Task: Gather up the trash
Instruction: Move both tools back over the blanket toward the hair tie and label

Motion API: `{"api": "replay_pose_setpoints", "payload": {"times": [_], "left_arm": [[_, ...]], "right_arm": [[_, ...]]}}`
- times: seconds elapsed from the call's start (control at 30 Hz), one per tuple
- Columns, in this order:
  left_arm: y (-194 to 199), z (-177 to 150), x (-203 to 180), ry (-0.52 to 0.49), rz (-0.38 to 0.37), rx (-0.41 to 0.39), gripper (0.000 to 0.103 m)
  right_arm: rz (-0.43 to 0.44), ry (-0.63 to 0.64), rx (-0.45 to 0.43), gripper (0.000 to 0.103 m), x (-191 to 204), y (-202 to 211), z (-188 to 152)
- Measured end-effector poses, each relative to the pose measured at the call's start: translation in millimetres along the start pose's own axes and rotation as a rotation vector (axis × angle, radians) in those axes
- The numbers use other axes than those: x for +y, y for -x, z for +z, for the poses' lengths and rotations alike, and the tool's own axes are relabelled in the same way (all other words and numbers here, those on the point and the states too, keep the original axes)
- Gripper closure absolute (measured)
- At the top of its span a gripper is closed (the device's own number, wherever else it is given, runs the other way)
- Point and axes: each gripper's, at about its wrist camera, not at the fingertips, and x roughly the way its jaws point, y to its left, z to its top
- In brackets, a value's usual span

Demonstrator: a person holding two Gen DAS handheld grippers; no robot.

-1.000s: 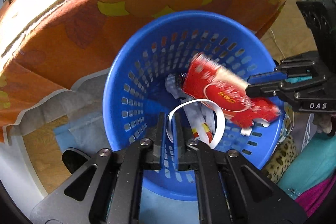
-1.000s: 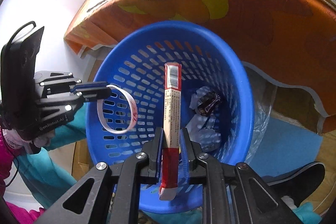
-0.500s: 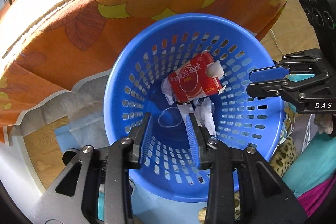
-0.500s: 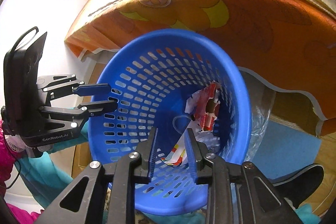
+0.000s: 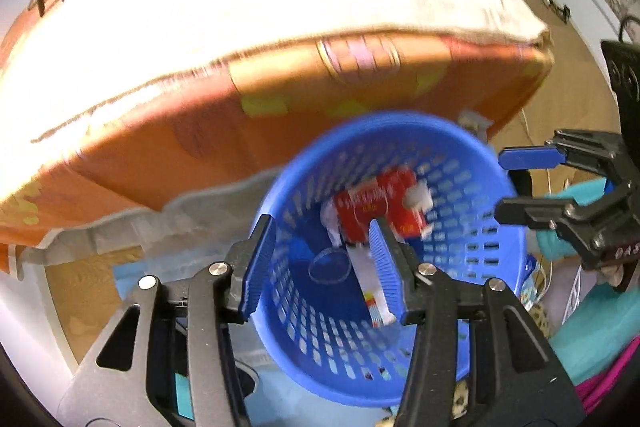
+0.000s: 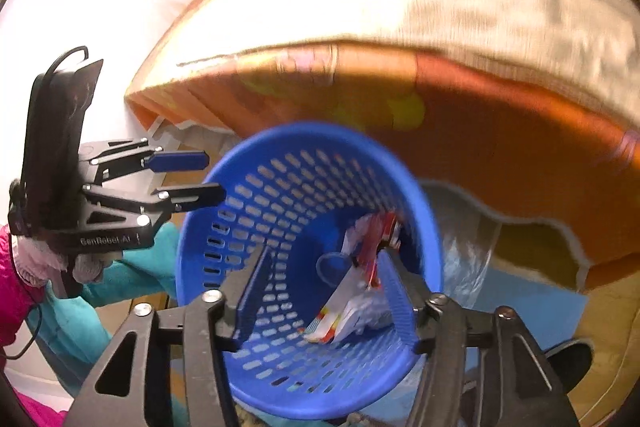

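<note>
Since both the left gripper (image 5: 324, 263) and the right gripper (image 6: 324, 291) stand apart and empty, the red wrapper (image 5: 380, 203) lies low in the blue basket (image 5: 496, 307) at lower centre — likely dropped there.

The left gripper (image 5: 324, 263) and the right gripper (image 6: 324, 291) both hung with jaws spread wide and nothing between them, side by side and near each other, each gripped from behind by a gloved hand (image 6: 86, 265).

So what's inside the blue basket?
Inside the blue basket lie a red wrapper, a clear ring, a white striped packet and crumpled white scraps. Anything under that pile is hidden.
</note>
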Motion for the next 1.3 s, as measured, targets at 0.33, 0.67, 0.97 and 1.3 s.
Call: {"api": "replay_pose_setpoints", "payload": {"times": [0.33,0.67,0.97,1.3], "left_arm": [[30,69,30,0.065,0.042,-0.138,0.053],[34,124,53,0.139,0.051,-0.207,0.053],[24,158,70,0.194,0.060,-0.225,0.053],[4,193,98,0.274,0.081,-0.234,0.053]], "right_arm": [[-0.026,0.008,-0.136,0.023,-1,36,59],[-0.054,0.016,-0.213,0.019,-3,55,105],[-0.098,-0.013,-0.227,0.015,-11,57,148],[-0.198,0.006,-0.253,0.011,-15,49,191]]}}
